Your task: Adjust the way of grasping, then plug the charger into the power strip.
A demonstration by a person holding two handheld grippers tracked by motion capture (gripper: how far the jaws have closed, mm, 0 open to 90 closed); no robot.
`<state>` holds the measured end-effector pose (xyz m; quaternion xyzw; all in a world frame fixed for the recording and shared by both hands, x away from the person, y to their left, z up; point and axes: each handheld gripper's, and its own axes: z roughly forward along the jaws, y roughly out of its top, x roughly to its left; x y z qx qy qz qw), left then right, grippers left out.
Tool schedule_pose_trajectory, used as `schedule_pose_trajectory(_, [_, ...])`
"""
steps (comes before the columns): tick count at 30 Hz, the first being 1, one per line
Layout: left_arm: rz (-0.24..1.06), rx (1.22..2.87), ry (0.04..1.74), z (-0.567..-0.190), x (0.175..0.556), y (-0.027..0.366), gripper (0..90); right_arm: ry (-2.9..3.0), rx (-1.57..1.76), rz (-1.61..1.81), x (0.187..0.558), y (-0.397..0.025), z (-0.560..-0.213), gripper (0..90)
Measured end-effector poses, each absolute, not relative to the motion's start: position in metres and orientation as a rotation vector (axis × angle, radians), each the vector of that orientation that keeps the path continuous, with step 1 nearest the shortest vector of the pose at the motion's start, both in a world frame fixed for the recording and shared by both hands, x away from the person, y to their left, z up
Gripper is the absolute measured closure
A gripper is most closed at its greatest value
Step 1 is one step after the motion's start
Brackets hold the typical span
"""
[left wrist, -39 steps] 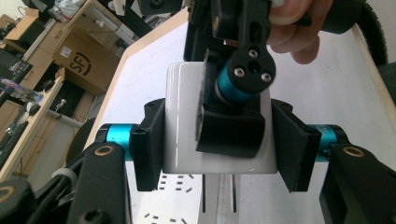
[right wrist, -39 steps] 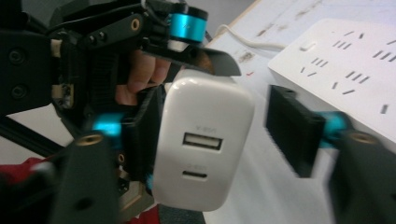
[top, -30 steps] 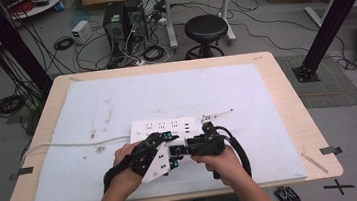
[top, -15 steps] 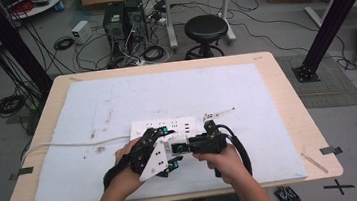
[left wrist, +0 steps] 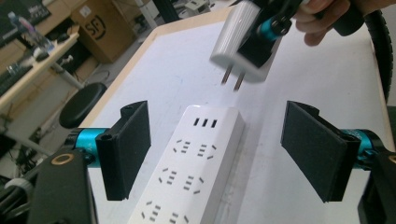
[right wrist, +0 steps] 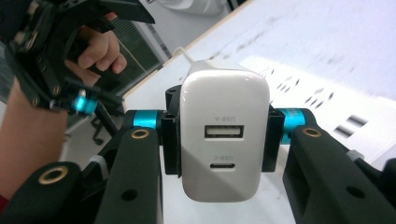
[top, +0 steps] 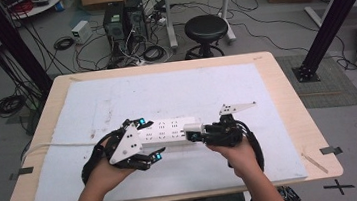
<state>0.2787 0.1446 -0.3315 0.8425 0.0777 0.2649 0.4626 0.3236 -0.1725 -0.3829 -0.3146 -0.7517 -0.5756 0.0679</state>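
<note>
A white power strip (top: pixel 167 131) lies flat on the white mat, its sockets facing up (left wrist: pixel 191 177). My left gripper (top: pixel 146 140) is open, with its two black pads (left wrist: pixel 133 149) standing on either side of the strip's near part and not touching it. My right gripper (top: pixel 201 134) is shut on a white USB charger (right wrist: pixel 225 135), clamped by its sides. In the left gripper view the charger (left wrist: pixel 238 42) hangs in the air above the strip's far end, two prongs pointing down. The strip (right wrist: pixel 327 107) lies behind the charger in the right gripper view.
The strip's white cable (top: pixel 55 145) runs left across the mat to the table edge. The white mat (top: pixel 175 90) covers most of the wooden table (top: pixel 285 84). A black stool (top: pixel 205 27) and floor cables lie beyond the far edge.
The two hands have drawn apart: the left gripper shifted left, the right gripper moved right with the charger. More of the power strip shows between them.
</note>
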Motion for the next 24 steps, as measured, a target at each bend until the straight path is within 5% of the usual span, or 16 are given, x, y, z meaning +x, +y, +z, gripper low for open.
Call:
schedule_pose_trajectory(12, [0.248,2.294,0.540,-0.330,0.324,0.178,24.2,-2.568,-0.921,-1.723,0.318,-0.190,-0.352,62.9])
schedule_pose_trajectory(24, [0.255,2.277,0.573,-0.333,0.338,0.200,24.2,-2.693,-0.851,-1.659,0.323,-0.185,-0.350,62.8])
